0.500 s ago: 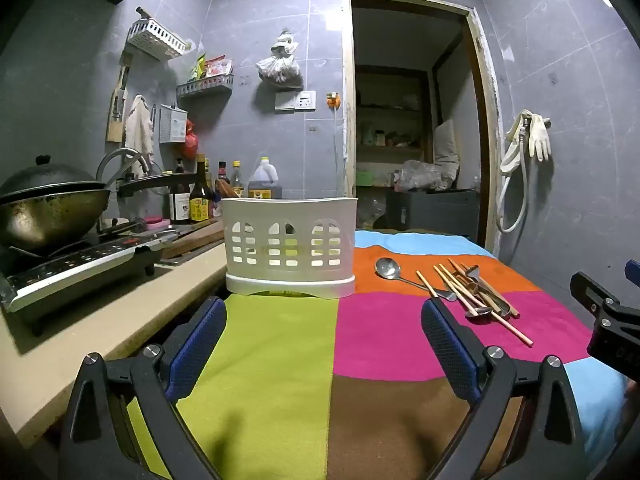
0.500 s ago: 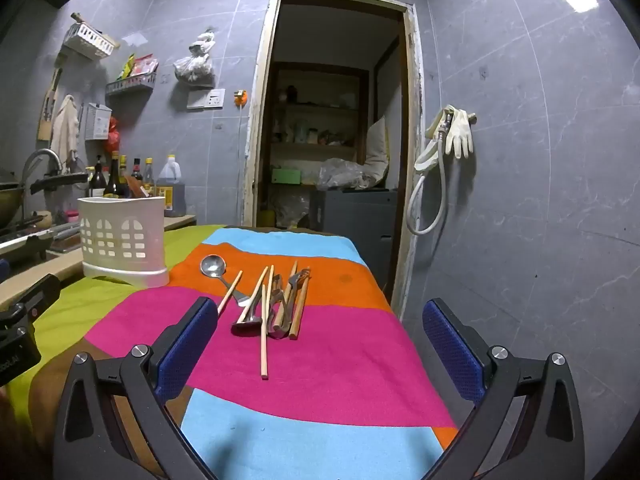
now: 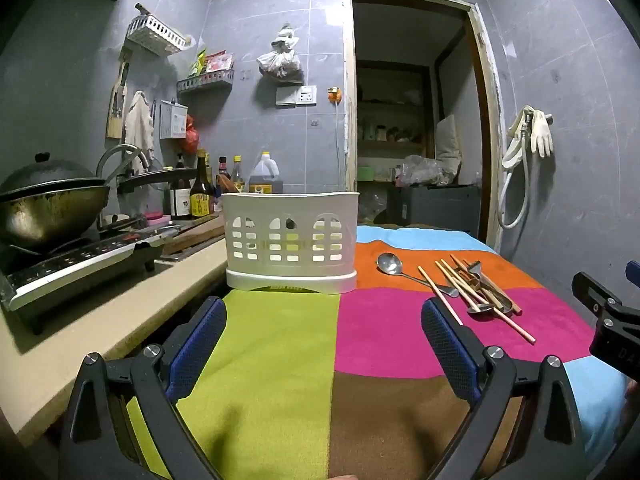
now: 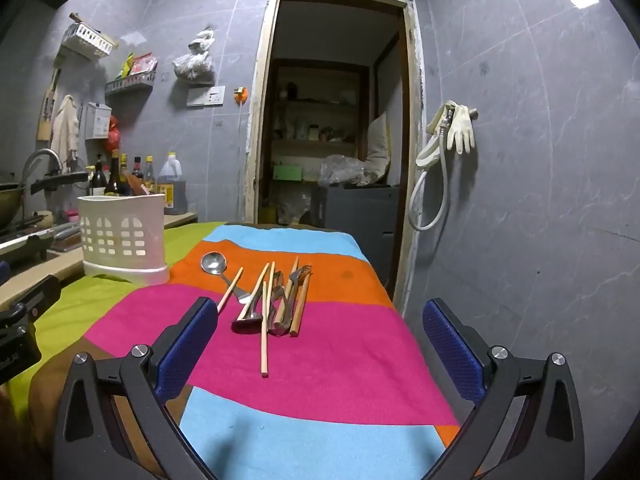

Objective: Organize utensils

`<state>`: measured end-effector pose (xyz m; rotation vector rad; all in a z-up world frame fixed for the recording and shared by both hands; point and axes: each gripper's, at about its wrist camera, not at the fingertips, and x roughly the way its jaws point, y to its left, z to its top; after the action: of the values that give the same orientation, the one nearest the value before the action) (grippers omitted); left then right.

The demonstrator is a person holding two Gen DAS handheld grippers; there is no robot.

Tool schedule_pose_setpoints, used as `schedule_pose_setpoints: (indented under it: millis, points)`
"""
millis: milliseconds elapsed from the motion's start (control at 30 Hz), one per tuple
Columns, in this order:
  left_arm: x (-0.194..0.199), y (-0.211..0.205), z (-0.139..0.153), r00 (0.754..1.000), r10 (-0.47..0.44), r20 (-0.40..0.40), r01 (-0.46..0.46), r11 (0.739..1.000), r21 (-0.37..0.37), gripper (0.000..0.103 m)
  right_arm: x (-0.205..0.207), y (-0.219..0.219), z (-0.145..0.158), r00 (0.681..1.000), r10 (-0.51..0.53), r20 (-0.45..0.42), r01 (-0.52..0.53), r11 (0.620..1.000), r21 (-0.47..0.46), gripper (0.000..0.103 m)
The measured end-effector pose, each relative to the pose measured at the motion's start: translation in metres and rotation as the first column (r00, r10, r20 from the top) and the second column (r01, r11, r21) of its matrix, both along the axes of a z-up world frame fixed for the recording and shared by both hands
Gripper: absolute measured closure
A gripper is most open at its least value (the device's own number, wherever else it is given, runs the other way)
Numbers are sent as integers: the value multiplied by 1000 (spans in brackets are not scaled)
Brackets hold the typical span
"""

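A pile of utensils (image 4: 276, 300) lies on the pink and orange stripes of the cloth: wooden chopsticks (image 4: 264, 336), forks and spoons, with a steel spoon (image 4: 214, 262) at its left. It also shows in the left wrist view (image 3: 472, 288). A white slotted utensil basket (image 3: 291, 242) stands upright on the cloth, also in the right wrist view (image 4: 122, 238). My left gripper (image 3: 324, 340) is open and empty, in front of the basket. My right gripper (image 4: 320, 348) is open and empty, in front of the pile.
A striped cloth (image 3: 280, 360) covers the table. At left is a counter with a stove and wok (image 3: 48, 204), bottles (image 3: 200, 192) and an oil jug (image 3: 265, 174). An open doorway (image 4: 332, 140) is behind. A grey wall (image 4: 540, 200) runs close along the table's right edge.
Both views have barely shifted; the grippers stay open and the utensils and basket have not moved.
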<state>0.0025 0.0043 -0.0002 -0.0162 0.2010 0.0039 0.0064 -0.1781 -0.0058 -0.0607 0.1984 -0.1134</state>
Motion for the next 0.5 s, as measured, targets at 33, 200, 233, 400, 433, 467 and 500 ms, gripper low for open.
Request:
schedule_pose_setpoints:
  millis: [33, 200, 233, 400, 433, 467, 500]
  points:
    - [0, 1, 0, 1000, 0, 0, 0, 1000, 0, 7, 0, 0, -1, 1000, 1, 1, -1, 1000, 0, 0]
    - [1, 1, 0, 1000, 2, -1, -2, 1000, 2, 7, 0, 0, 0, 1000, 1, -4, -1, 1000, 3, 0]
    - [1, 1, -1, 1000, 2, -1, -2, 1000, 2, 7, -1, 0, 0, 1000, 1, -5, -1, 1000, 3, 0]
    - [1, 1, -1, 1000, 2, -2, -2, 1000, 2, 7, 3, 1, -2, 1000, 1, -7, -1, 1000, 4, 0]
    - [1, 2, -1, 1000, 2, -2, -2, 1000, 2, 7, 3, 1, -2, 1000, 1, -6, -1, 1000, 4, 0]
    - [1, 2, -1, 1000, 2, -3, -2, 1000, 2, 7, 3, 0, -1, 1000, 0, -7, 0, 1000, 4, 0]
    - [1, 2, -1, 1000, 2, -3, -2, 1000, 1, 7, 3, 1, -2, 1000, -1, -7, 1, 1000, 4, 0]
